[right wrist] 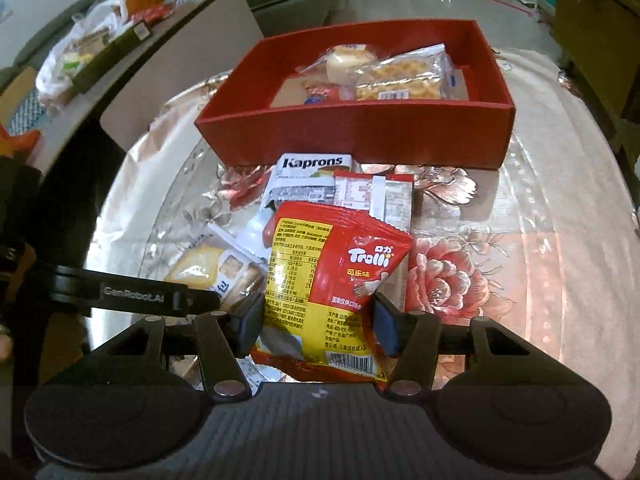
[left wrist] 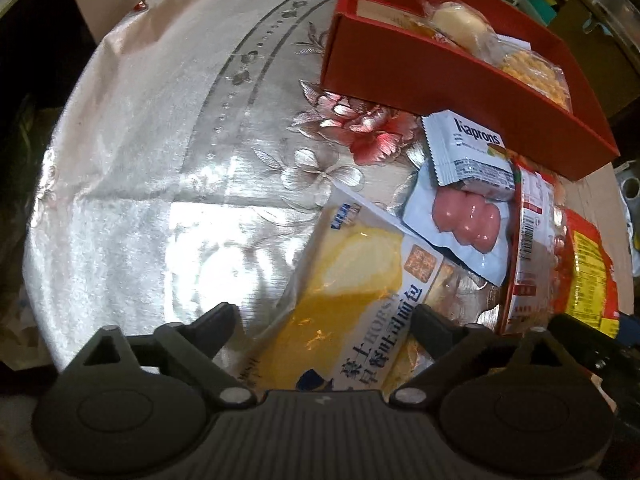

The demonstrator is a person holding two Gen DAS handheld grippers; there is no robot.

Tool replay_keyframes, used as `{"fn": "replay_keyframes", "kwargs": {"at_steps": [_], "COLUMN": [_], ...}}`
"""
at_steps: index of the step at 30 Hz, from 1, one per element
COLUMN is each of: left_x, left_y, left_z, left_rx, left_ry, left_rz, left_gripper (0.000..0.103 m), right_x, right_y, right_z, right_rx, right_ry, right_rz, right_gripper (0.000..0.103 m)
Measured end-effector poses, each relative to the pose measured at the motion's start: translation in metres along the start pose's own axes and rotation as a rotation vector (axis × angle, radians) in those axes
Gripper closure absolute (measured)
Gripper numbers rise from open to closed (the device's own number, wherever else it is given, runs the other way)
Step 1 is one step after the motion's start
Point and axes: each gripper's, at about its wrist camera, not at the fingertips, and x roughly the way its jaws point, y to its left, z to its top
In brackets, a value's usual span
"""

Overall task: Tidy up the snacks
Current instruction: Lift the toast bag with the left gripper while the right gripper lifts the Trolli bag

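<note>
Landmark for all positions: the red box (right wrist: 356,136), open-topped, standing on the surface (left wrist: 132,184), which carries a shiny floral cloth.

Left gripper (left wrist: 324,320): jaws stand wide apart, nothing pressed between them. It hangs over the bread packet (left wrist: 352,292), a yellow and white wrapper with printed characters, lying flat well in front of the box, to the left of the pile in the right wrist view.

Next to the right, nearer the box: a clear pouch of pink sausages (left wrist: 466,226), partly under the white Kaprons sachet (left wrist: 468,152). The sachet's top edge lies just beside the box's front wall.

Further right, a red and white carton (right wrist: 378,196) lies just in front of the box, touching the sachet's side.

Right gripper (right wrist: 318,326): closed on the Trolli bag (right wrist: 332,280), blue pads pressing both sides of its lower half. The bag is red with a yellow nutrition panel, a white logo and a barcode near the bottom edge; it is crumpled and held above the pile, in front of the box.

Inside the box: a round pale bun in clear wrap (right wrist: 348,62), a wrapped waffle (right wrist: 404,76) to its right, and a small red packet (right wrist: 320,92) below them.
</note>
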Motion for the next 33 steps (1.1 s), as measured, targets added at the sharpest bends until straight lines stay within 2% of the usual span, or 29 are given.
{"fn": "replay_keyframes", "kwargs": {"at_steps": [5, 8, 10, 13, 16, 20, 27, 33], "left_x": [-0.003, 0.010, 0.012, 0.010, 0.002, -0.011, -0.034, -0.048], "left_y": [-0.005, -0.019, -0.029, -0.037, -0.032, -0.021, -0.005, -0.008], "left_z": [-0.007, -0.008, -0.012, -0.019, -0.016, -0.010, 0.003, 0.009], "left_rx": [0.026, 0.116, 0.165, 0.201, 0.167, 0.110, 0.035, 0.007], "left_ry": [0.004, 0.015, -0.004, -0.022, -0.021, -0.039, -0.083, -0.124], "left_rz": [-0.024, 0.026, 0.073, 0.109, 0.066, 0.012, -0.100, -0.160], "left_gripper": [0.010, 0.003, 0.004, 0.015, 0.023, 0.026, 0.028, 0.029], "right_x": [-0.006, -0.006, -0.006, -0.009, -0.011, -0.012, -0.010, -0.013], "right_y": [-0.003, -0.004, -0.004, -0.004, -0.006, -0.010, -0.008, -0.010], "right_z": [0.000, -0.001, -0.001, -0.001, -0.003, -0.002, 0.004, 0.015], "right_rx": [0.007, 0.003, 0.003, 0.003, 0.011, 0.024, 0.027, 0.039], "right_ry": [-0.006, -0.001, 0.001, -0.007, -0.009, -0.020, -0.035, -0.069], "right_rz": [0.027, 0.036, 0.038, 0.048, 0.045, 0.032, 0.031, 0.040], "right_gripper": [0.038, 0.038, 0.038, 0.038, 0.038, 0.038, 0.038, 0.038]}}
